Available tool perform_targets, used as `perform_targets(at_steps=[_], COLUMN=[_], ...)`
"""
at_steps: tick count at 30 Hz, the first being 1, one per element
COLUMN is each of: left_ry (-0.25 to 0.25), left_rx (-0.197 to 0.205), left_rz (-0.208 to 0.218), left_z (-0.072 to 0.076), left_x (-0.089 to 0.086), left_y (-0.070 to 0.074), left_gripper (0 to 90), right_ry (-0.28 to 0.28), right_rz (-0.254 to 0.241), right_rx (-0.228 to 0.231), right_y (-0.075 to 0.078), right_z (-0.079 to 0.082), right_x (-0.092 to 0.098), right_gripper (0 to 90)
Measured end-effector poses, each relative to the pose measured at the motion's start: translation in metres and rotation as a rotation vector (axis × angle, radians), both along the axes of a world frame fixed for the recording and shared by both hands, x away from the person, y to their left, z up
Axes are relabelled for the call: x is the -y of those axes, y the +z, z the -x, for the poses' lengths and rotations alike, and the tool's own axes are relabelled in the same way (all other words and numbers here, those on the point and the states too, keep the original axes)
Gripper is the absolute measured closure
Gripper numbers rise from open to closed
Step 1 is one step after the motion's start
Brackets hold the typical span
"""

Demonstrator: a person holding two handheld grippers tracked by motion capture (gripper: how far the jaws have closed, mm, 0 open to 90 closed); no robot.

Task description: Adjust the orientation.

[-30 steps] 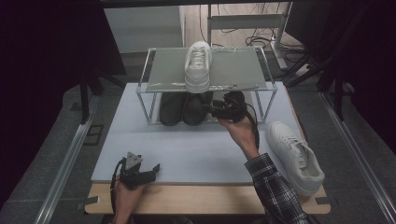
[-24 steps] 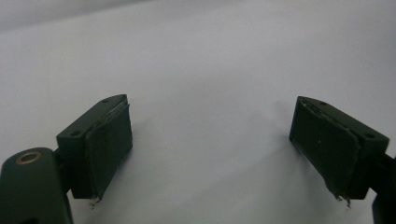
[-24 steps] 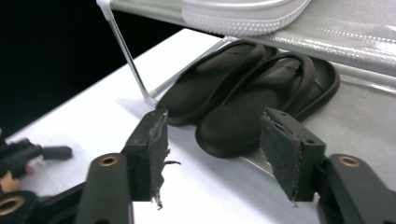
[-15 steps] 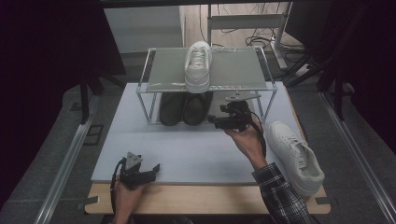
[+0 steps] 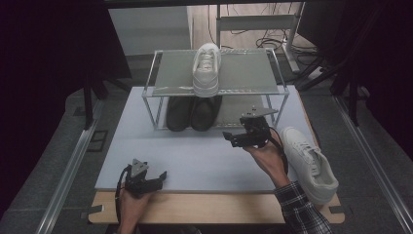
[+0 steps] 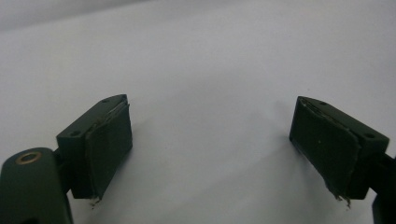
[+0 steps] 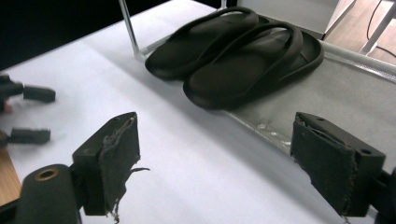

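Sneaker (image 5: 206, 68) on rack (image 5: 253, 68), slippers (image 5: 192, 113) beneath, second sneaker (image 5: 309, 163) right

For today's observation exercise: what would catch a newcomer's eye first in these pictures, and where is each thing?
The white shoe on top of the metal rack stands out first, with black sandals side by side on the lower shelf beneath it. A second white shoe lies at the table's right edge, just beside the right gripper, whose jaws have just been opening with nothing between them. The left gripper rests open at the near edge.

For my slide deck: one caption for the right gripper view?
Open right hand-held gripper facing a pair of black flip-flops on the rack's lower shelf.
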State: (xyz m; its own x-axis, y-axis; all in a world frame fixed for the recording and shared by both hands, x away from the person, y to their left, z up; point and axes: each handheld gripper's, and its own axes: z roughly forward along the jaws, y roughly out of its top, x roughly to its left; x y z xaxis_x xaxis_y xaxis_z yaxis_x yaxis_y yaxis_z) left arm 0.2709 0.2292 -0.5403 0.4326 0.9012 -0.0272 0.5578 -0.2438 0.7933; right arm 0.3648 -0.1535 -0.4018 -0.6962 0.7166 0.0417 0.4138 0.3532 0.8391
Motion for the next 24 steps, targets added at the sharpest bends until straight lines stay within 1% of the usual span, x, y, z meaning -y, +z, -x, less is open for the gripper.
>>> perform_targets(at_steps=[3, 6, 9, 13, 18, 20, 22, 23, 24], left_ry=[0.0, -0.002, -0.002, -0.004, -0.003, -0.003, -0.003, -0.005, -0.005], left_rx=[0.001, 0.001, 0.001, 0.0, 0.003, 0.003, 0.003, 0.001, 0.001], left_rz=[-0.001, -0.002, -0.002, -0.006, -0.001, -0.002, -0.002, -0.006, -0.006], left_z=[0.0, 0.0, 0.0, 0.0, 0.0, 0.0, 0.0, 0.0, 0.0], left_x=[0.0, 0.0, 0.0, 0.0, 0.0, 0.0, 0.0, 0.0, 0.0], left_y=[0.0, 0.0, 0.0, 0.0, 0.0, 0.0, 0.0, 0.0, 0.0], left_gripper=[12.5, 12.5, 12.5, 12.5, 12.5, 12.5, 12.5, 12.5, 12.5], right_ry=[0.011, 0.008, 0.005, -0.004, -0.027, -0.046, -0.053, -0.058, -0.061], right_rz=[0.025, 0.047, 0.038, 0.022, 0.023, 0.007, 0.008, 0.011, 0.008], right_rx=[0.006, 0.0, -0.011, -0.045, -0.076, -0.093, -0.099, -0.098, -0.099], right_y=[-0.002, -0.003, -0.003, -0.005, -0.007, -0.007, -0.007, -0.006, -0.006], right_z=[0.004, 0.008, 0.012, 0.016, 0.02, 0.021, 0.021, 0.022, 0.024], right_x=[0.002, 0.005, 0.01, 0.017, 0.027, 0.032, 0.036, 0.038, 0.041], right_gripper=[15.2, 15.3, 15.3, 14.6, 12.9, 14.1, 16.1, 19.0, 24.1])
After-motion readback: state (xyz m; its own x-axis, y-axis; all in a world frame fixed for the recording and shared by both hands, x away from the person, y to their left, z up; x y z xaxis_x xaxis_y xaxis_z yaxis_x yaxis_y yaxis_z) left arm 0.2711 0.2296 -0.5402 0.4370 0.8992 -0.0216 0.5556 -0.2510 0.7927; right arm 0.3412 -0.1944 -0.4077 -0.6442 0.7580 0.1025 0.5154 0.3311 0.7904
